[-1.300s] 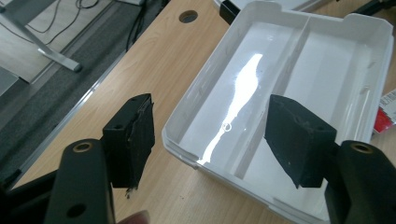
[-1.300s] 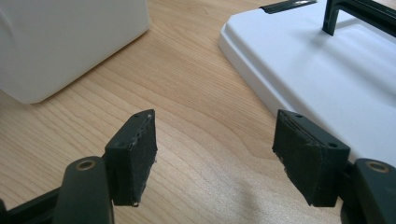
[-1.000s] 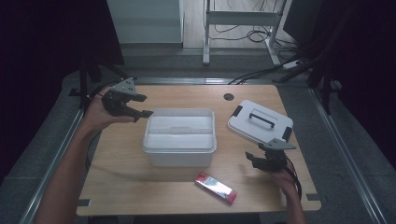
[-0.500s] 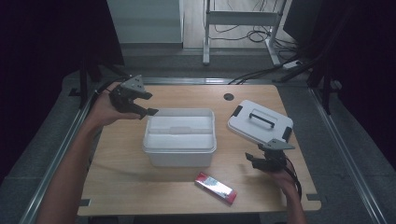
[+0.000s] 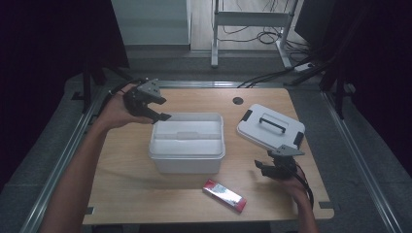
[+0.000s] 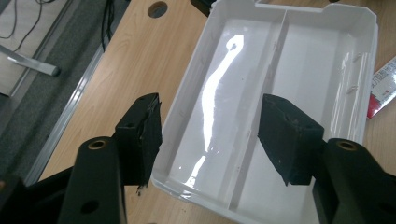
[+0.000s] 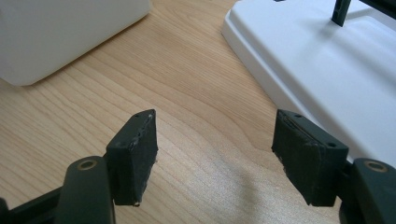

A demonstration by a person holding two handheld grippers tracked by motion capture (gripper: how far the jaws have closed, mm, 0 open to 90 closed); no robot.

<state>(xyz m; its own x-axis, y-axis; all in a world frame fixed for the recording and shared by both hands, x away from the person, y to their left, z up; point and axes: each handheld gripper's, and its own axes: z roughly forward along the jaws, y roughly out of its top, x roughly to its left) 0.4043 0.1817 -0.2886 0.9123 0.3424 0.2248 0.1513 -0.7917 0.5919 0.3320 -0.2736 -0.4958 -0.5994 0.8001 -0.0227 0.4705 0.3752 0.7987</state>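
An empty white bin (image 5: pixel 187 154) with a middle divider stands at the centre of the wooden table. My left gripper (image 5: pixel 163 109) hovers open just above and beyond the bin's far-left corner. In the left gripper view the left gripper (image 6: pixel 210 126) looks down into the bin (image 6: pixel 322 74), with its near wall between the jaws. The white lid (image 5: pixel 270 127), with a black handle, lies to the right of the bin. My right gripper (image 5: pixel 263 168) is open low over bare wood in front of the lid. In the right gripper view the right gripper (image 7: pixel 215 135) holds nothing, with the lid (image 7: pixel 336 70) at upper right and the bin (image 7: pixel 60 32) at upper left.
A red packet (image 5: pixel 224 195) lies near the table's front edge, between the bin and my right hand, and shows again as the red packet (image 6: pixel 383 88) past the bin. A round cable hole (image 5: pixel 237 101) sits at the back of the table (image 5: pixel 121 184).
My left gripper has moved right and slightly forward, from the table's far-left corner to the bin's left rim. The right gripper has barely shifted.
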